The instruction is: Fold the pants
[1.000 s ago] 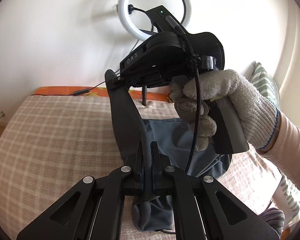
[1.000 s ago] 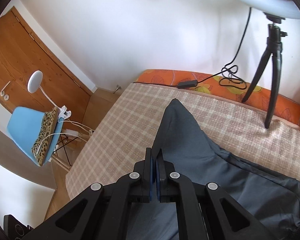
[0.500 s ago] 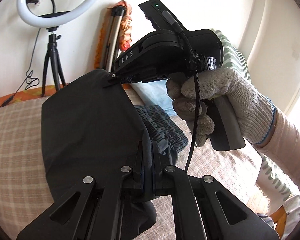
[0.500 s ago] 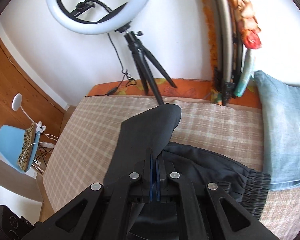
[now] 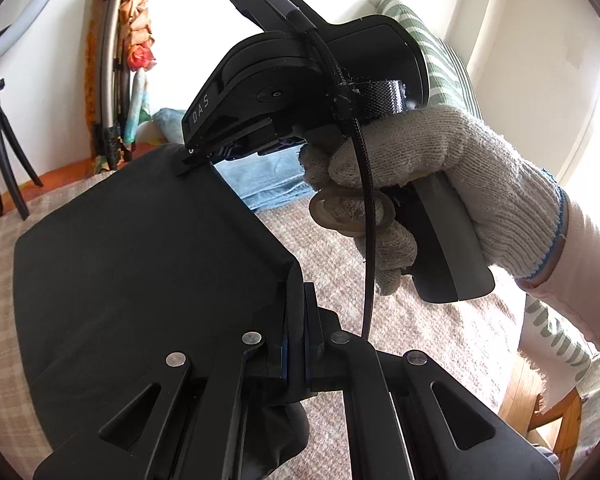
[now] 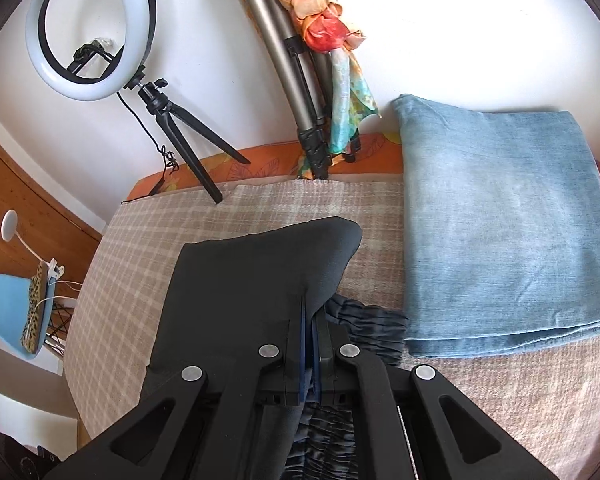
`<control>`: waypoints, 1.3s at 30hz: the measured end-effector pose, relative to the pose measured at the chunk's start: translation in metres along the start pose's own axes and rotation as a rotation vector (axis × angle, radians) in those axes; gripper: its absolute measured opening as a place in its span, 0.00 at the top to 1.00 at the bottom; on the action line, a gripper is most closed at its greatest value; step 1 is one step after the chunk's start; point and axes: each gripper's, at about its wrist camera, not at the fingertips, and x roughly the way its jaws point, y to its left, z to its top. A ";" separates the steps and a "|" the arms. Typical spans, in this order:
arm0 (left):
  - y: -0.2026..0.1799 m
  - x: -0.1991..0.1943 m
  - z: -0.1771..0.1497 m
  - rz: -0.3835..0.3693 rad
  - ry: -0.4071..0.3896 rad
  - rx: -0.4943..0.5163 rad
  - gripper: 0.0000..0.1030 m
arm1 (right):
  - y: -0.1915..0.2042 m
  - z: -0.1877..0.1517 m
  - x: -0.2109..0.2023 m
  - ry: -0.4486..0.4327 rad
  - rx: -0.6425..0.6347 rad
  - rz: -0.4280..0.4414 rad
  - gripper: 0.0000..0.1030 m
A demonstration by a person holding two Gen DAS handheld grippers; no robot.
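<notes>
The dark grey pants (image 5: pixel 140 272) hang folded over between both grippers above the checked bed cover (image 5: pixel 420 320). My left gripper (image 5: pixel 296 304) is shut on one edge of the fabric. In the left wrist view the other gripper, held by a gloved hand (image 5: pixel 440 176), pinches the far corner of the same fold. In the right wrist view my right gripper (image 6: pixel 310 316) is shut on the pants (image 6: pixel 252 280). Their gathered elastic waistband (image 6: pixel 364 324) lies on the bed just beyond and below the fingertips. The lower layers of the pants are hidden under the fold.
Folded light blue jeans (image 6: pixel 500 220) lie on the bed at the right, close to the waistband. A ring light on a small tripod (image 6: pixel 88 32) and a folded tripod with a scarf (image 6: pixel 312 60) stand against the back wall. A blue chair (image 6: pixel 12 312) stands off the bed's left side.
Both grippers have swung to the right with the pants' leg ends, laying the fabric over toward the waistband. The views have turned from the ring light toward the blue jeans.
</notes>
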 end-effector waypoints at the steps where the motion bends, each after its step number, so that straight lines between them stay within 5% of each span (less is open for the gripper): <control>1: -0.003 0.005 0.000 0.003 0.005 0.008 0.96 | -0.006 -0.001 0.001 0.004 0.005 -0.003 1.00; 10: -0.009 0.034 -0.006 -0.011 0.069 -0.030 0.96 | -0.030 -0.013 0.029 0.051 0.031 -0.029 1.00; 13: -0.019 0.024 -0.011 -0.015 0.079 0.021 0.88 | -0.028 -0.013 0.027 0.048 0.023 -0.032 0.98; 17: -0.017 -0.006 -0.014 -0.009 0.056 0.036 0.80 | -0.022 -0.014 0.010 0.012 0.001 -0.089 0.64; 20: -0.003 -0.037 -0.019 0.011 0.026 0.005 0.70 | -0.013 -0.014 -0.008 -0.028 -0.011 -0.093 0.64; 24: 0.022 -0.083 -0.037 0.062 -0.017 -0.036 0.61 | 0.017 -0.012 -0.031 -0.096 -0.088 -0.091 0.58; 29: 0.066 -0.118 -0.077 0.156 -0.016 -0.136 0.57 | 0.069 -0.008 -0.024 -0.066 -0.188 0.003 0.57; 34: 0.110 -0.116 -0.118 0.139 0.064 -0.320 0.57 | 0.118 -0.008 0.018 0.014 -0.226 0.105 0.57; 39: 0.127 -0.108 -0.128 0.092 0.046 -0.409 0.57 | 0.163 -0.012 0.072 0.109 -0.260 0.153 0.58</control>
